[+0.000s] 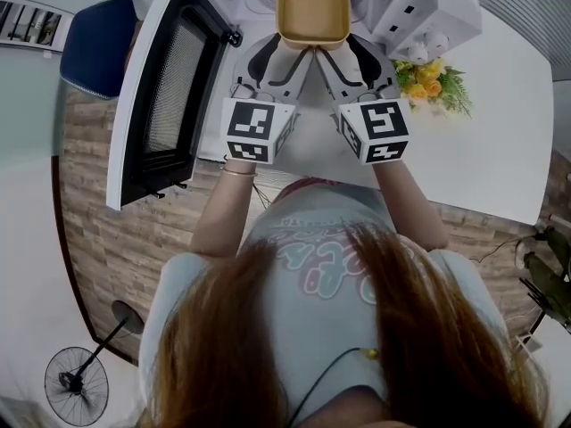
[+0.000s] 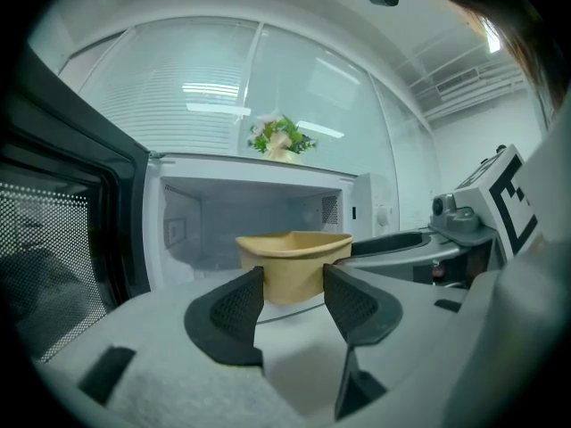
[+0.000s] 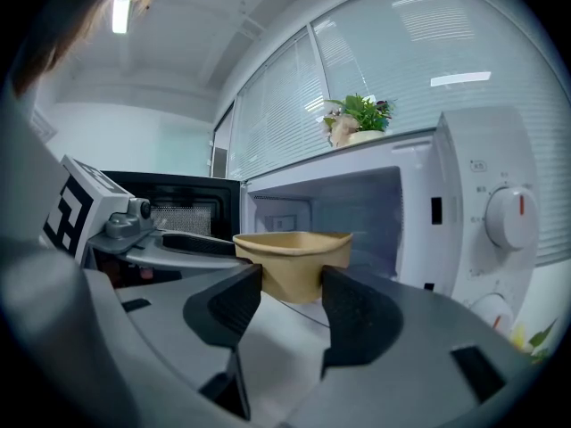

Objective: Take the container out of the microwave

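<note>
The container (image 1: 312, 7), a tan open tub, sits at the mouth of the microwave (image 1: 419, 3), whose door (image 1: 169, 87) stands swung out to the left. In the head view the picture's top edge cuts off the container's far rim. The left gripper (image 2: 294, 279) and right gripper (image 3: 292, 279) come in side by side in a narrow V. Each has its jaws partway apart, holding the container's lower body under the flared rim. The jaw tips cover the container's side walls in both gripper views. Whether its base rests on the microwave floor or hangs clear is hard to make out. The marker cubes hide the hands, and hair fills the lower head view. Flowers (image 1: 433, 83) stand on the white surface (image 1: 508, 123) beside the microwave.
</note>
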